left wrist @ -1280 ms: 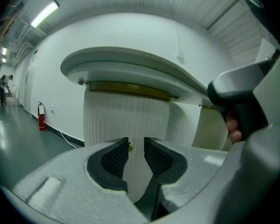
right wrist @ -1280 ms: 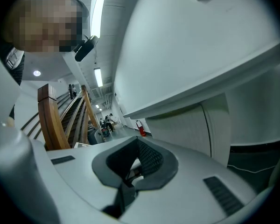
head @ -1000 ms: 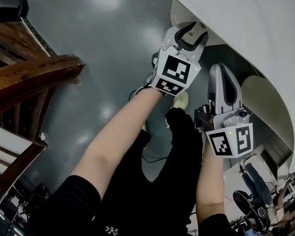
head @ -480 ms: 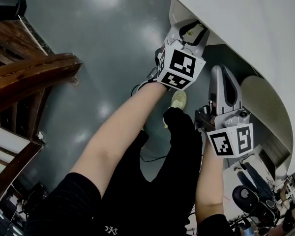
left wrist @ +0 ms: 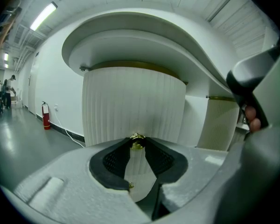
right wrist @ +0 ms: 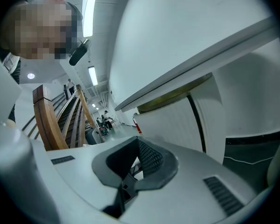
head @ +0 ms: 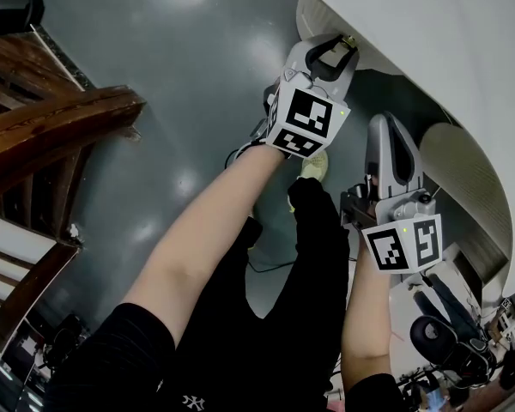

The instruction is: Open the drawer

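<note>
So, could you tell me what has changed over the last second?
The left gripper has just been closing its jaws on the brass knob of the drawer front, and the knob is now pinched between the tips. The right gripper and the drawer front stayed put.

Left gripper (head: 343,43) cube (head: 305,123): carried black-and-white square marker patterns on its two visible faces; these were coded patterns, with no letters or numbers.
Right gripper (head: 390,118) cube (head: 403,243): showed the same kind of square marker pattern on two faces, again without letters or numbers.
Black garment (head: 240,350): bore a small white emblem (head: 193,399) near the bottom edge of the head view. It looked like interlocked letters but was too small to read with certainty.
Fire extinguisher (left wrist: 46,115): its label was too small to read.
</note>
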Demonstrator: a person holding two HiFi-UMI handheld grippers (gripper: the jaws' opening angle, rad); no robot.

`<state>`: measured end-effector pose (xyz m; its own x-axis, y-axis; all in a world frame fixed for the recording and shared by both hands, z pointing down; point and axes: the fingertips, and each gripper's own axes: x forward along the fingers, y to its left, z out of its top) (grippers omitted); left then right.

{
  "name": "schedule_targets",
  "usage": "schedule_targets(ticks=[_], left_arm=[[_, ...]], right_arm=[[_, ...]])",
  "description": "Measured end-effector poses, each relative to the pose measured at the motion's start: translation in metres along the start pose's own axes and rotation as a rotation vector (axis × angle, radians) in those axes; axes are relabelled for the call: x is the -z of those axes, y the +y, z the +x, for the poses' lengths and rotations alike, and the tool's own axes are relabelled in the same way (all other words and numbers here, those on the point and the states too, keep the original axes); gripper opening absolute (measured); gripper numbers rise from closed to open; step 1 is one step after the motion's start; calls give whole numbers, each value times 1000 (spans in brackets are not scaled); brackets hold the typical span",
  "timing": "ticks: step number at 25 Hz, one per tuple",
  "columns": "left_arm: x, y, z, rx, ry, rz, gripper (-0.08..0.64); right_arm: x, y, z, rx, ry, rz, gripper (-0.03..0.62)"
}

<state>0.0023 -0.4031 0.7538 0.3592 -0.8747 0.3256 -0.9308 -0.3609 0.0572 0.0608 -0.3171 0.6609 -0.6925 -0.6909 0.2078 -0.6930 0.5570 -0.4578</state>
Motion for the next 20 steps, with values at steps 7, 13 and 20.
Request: schedule_targets(ticks=[7,13,20], left_arm=[[17,-6,-37,8,40,-17,107],[35,-8,-77,17,79,-16,107],[56,-16,-128,25,123,-19,107]], right_arm=[[8,24,-15,5,31,10,15],[21,55,-27,0,59,17,15],[30,87,-43,-7,77,18,15]])
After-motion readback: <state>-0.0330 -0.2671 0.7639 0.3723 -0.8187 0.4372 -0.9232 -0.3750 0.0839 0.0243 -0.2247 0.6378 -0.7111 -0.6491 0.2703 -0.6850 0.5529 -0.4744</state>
